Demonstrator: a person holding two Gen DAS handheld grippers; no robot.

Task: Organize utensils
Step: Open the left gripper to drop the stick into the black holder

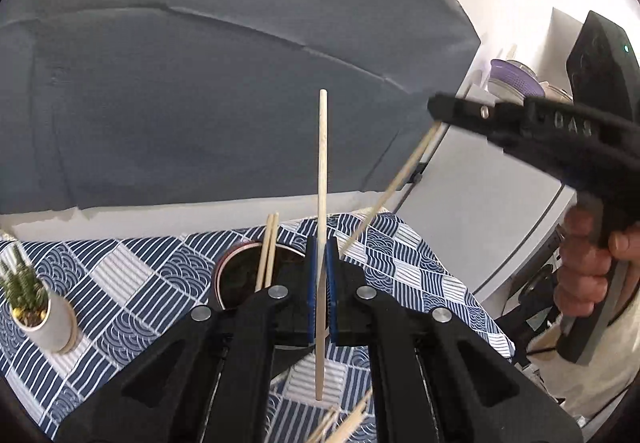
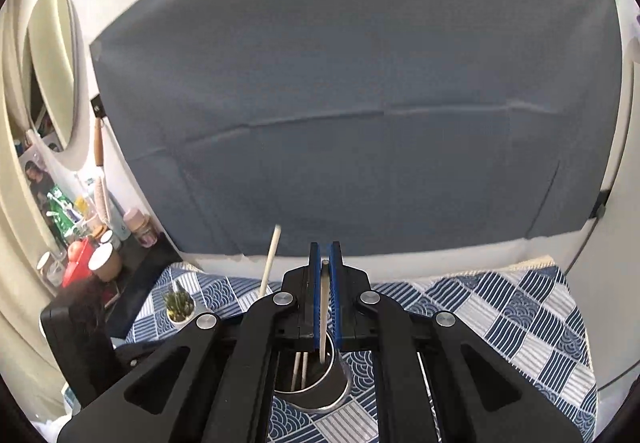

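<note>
My left gripper is shut on a pale wooden chopstick that stands upright between its blue pads. Just left of it and a little behind is a dark round cup with two chopsticks leaning in it. My right gripper comes in from the upper right, shut on a second chopstick that slants down toward the cup. In the right wrist view, the right gripper clamps that chopstick, whose lower end dips into the cup. The left gripper's chopstick rises on the left.
A blue and white patterned tablecloth covers the table. A small potted plant stands at the left. Several loose chopsticks lie at the near edge. A grey cloth hangs behind. A crowded shelf of bottles and cups is far left.
</note>
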